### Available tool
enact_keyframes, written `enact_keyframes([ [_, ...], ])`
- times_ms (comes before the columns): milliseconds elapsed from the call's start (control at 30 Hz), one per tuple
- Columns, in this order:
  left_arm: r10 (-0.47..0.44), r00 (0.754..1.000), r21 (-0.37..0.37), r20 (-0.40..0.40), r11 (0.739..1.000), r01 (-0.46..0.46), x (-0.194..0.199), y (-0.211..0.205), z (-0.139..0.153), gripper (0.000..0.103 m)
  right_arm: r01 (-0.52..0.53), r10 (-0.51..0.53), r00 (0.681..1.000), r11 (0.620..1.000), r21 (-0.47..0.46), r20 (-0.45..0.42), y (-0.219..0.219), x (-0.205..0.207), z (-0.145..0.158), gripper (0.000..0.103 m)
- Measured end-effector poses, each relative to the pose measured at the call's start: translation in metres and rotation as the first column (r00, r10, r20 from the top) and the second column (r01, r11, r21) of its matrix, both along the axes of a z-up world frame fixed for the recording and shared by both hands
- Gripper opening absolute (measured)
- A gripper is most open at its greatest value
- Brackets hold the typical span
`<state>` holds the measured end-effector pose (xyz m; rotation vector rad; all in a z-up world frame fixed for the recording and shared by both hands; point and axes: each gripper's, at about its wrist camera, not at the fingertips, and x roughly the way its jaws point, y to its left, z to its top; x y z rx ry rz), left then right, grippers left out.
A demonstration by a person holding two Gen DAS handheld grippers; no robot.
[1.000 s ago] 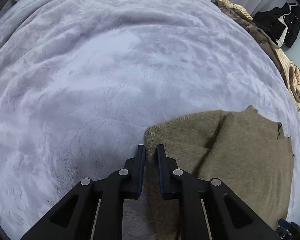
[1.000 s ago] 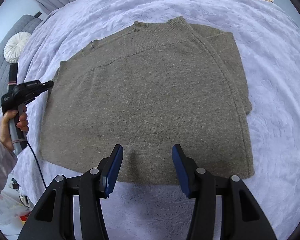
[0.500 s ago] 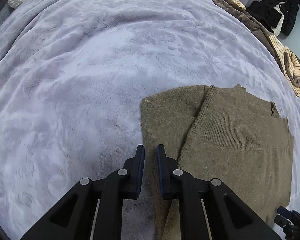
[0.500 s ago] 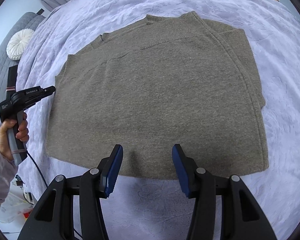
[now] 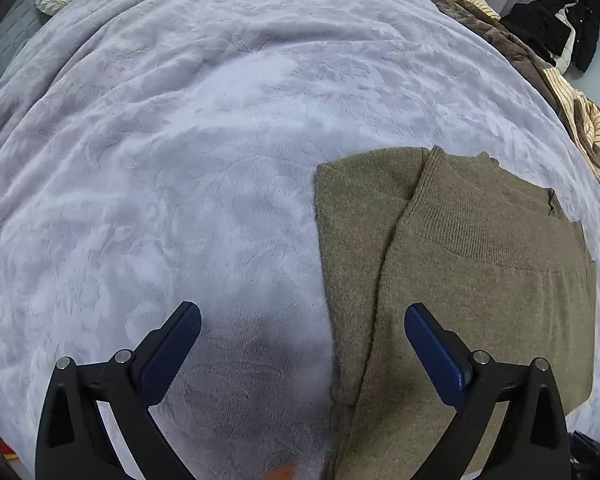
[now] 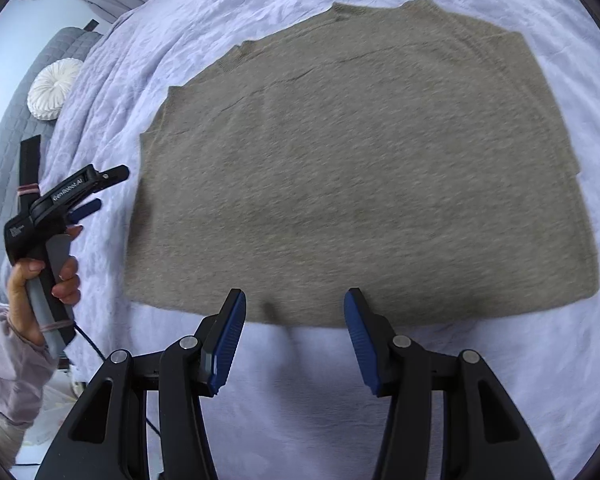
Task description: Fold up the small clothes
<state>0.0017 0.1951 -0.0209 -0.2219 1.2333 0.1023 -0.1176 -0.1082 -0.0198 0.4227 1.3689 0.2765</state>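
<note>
The left gripper [image 5: 302, 330] is opening, its fingers [image 5: 172, 344] spread wide above the bed. Between them lie the blanket [image 5: 160, 180] and the folded side edge of the sweater [image 5: 480, 280], which the pads do not touch. The right gripper [image 6: 294, 332] has its fingers half spread with nothing pinched; the sweater hem lies just ahead of the tips, perhaps a little under them. A pile of clothes [image 5: 548, 72] is far beyond the left fingers.
</note>
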Motion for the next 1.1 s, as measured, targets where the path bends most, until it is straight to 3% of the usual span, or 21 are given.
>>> enact_keyframes([
  [267, -0.015, 0.999, -0.007, -0.052, 1.000, 0.015, -0.012, 0.001, -0.009, 0.102, 0.009, -0.002, 0.999, 0.992, 0.127, -0.054, 0.036, 0.000, -0.020, 0.056],
  [400, -0.003, 0.999, -0.008, -0.041, 1.000, 0.002, -0.017, 0.002, -0.010, 0.102, 0.051, -0.032, 0.995, 0.978, 0.201, -0.095, 0.049, 0.002, -0.034, 0.059],
  [567, -0.041, 0.997, -0.069, -0.070, 0.997, 0.036, -0.020, 0.004, -0.018, 0.102, 0.105, -0.065, 0.988, 0.950, 0.295, -0.140, 0.067, 0.001, -0.050, 0.059],
  [767, -0.004, 0.999, -0.144, -0.051, 0.990, -0.004, -0.030, 0.020, -0.014, 0.102, 0.183, -0.122, 0.978, 0.887, 0.423, -0.167, 0.087, 0.009, -0.062, 0.060],
  [867, 0.017, 0.999, -0.140, -0.043, 0.990, -0.023, -0.032, 0.028, -0.014, 0.102, 0.239, -0.168, 0.968, 0.846, 0.476, -0.188, 0.097, 0.017, -0.073, 0.061],
  [967, 0.001, 0.998, -0.217, -0.066, 0.976, -0.015, -0.032, 0.035, -0.019, 0.102, 0.315, -0.230, 0.947, 0.799, 0.512, -0.224, 0.102, 0.021, -0.083, 0.061],
  [1000, -0.006, 0.997, -0.268, -0.073, 0.963, -0.014, -0.033, 0.039, -0.021, 0.102, 0.335, -0.242, 0.940, 0.783, 0.524, -0.239, 0.102, 0.023, -0.085, 0.056],
  [1033, -0.012, 0.997, -0.326, -0.081, 0.945, -0.015, -0.034, 0.041, -0.023, 0.102, 0.347, -0.243, 0.936, 0.763, 0.546, -0.255, 0.103, 0.025, -0.086, 0.030],
  [1067, -0.020, 0.996, -0.367, -0.084, 0.930, -0.012, -0.033, 0.041, -0.024, 0.102, 0.345, -0.234, 0.937, 0.752, 0.561, -0.261, 0.101, 0.027, -0.087, 0.011],
  [1100, -0.032, 0.996, -0.400, -0.087, 0.916, -0.006, -0.032, 0.041, -0.024, 0.102, 0.334, -0.227, 0.941, 0.742, 0.581, -0.250, 0.101, 0.031, -0.084, 0.008],
])
